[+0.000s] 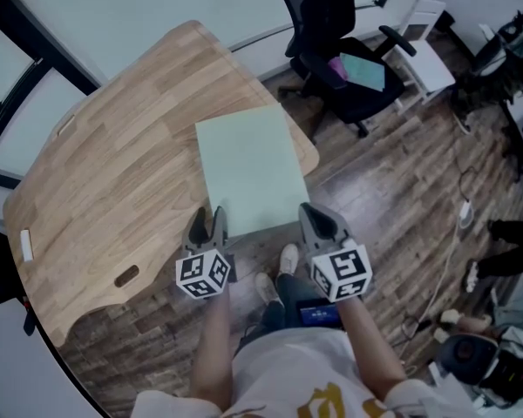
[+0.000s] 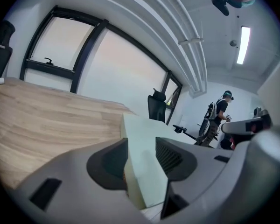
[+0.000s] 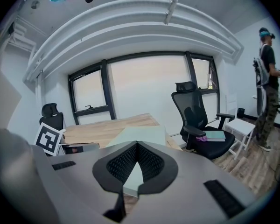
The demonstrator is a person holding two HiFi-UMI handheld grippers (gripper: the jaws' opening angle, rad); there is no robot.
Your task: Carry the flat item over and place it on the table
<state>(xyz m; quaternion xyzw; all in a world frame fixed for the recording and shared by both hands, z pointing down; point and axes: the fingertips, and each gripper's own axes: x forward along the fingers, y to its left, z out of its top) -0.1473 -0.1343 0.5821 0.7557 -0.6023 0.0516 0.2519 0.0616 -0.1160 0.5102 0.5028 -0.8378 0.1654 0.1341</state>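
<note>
At near table [image 1: 113,181] edge: left gripper [image 1: 207,225], right gripper [image 1: 318,220] clamped on green sheet [image 1: 248,168] corners; office chair [image 1: 340,50] beyond.

Pale green sheet [image 1: 248,168], light woodgrain table [image 1: 113,172], black chair [image 1: 327,20]

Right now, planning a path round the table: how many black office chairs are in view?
2. One chair stands beyond the table, a teal item on its seat; the other chair is past the table's left end. Others may be hidden.
</note>
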